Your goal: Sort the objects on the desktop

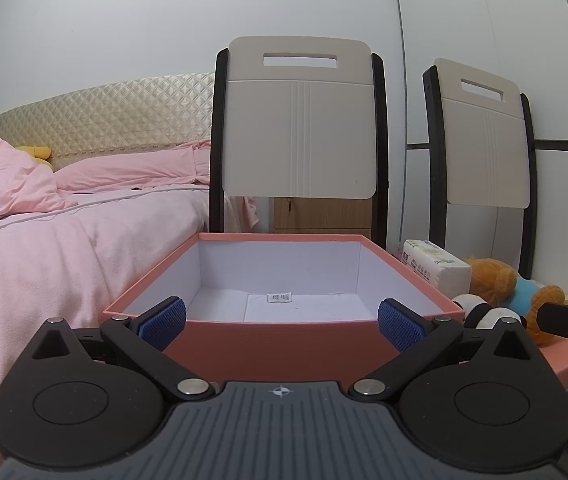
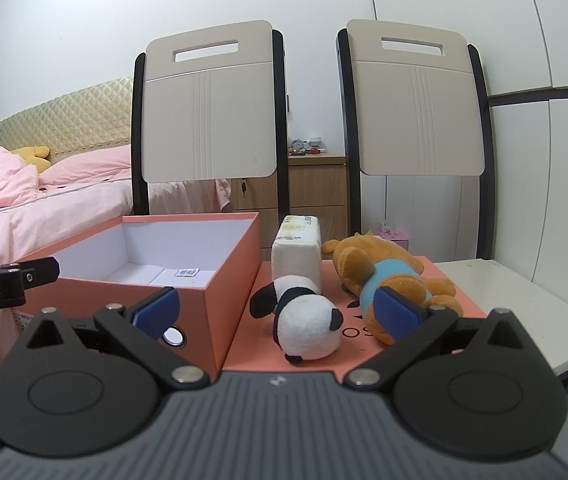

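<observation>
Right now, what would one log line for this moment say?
left tongs: open, empty | right tongs: open, facing panda toy | orange box: no toys inside | bear toy, tissue pack: outside

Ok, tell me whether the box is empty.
Nearly empty. The box is open, and its white floor shows only a small white packet; the near corners stay hidden behind its front wall.

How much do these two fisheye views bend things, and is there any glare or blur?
Left wrist view: chair back fairly straight at centre, wall panels bow at the edge, dark vignette corners. Right wrist view: both chair backs lean outward; panda plush sharp; soft even light, no glare, faint shadows.
</observation>
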A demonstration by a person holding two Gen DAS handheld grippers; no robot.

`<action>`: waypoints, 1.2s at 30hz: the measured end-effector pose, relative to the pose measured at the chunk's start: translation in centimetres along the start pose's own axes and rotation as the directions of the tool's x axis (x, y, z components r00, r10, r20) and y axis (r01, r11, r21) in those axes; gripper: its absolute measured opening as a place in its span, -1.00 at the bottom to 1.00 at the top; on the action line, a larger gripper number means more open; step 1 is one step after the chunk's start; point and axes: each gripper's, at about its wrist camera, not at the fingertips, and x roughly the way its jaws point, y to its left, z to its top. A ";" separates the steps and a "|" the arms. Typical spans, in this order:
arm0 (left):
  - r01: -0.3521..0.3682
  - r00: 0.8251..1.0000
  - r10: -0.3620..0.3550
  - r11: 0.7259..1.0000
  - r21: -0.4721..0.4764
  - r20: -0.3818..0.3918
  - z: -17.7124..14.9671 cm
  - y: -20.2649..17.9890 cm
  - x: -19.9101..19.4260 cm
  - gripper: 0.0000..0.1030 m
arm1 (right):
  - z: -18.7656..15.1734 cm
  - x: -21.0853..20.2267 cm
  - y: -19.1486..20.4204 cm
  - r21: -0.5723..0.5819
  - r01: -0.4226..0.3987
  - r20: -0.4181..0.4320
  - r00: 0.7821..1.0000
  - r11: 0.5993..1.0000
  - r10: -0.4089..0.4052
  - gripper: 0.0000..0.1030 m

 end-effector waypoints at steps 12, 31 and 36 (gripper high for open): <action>0.014 1.000 -0.014 1.000 0.012 -0.004 0.0 -0.6 -0.4 1.00 | 0.0 0.2 0.4 -0.008 0.000 -0.006 1.000 1.000 0.000 1.00; 0.007 1.000 -0.007 1.000 0.009 -0.010 0.7 -0.9 0.2 1.00 | 0.2 -0.6 -0.6 0.031 0.016 -0.003 1.000 0.999 -0.016 1.00; 0.019 1.000 -0.019 1.000 -0.001 -0.002 0.7 -0.7 0.1 1.00 | 0.3 -0.8 -0.6 0.030 0.015 0.000 1.000 0.999 -0.015 1.00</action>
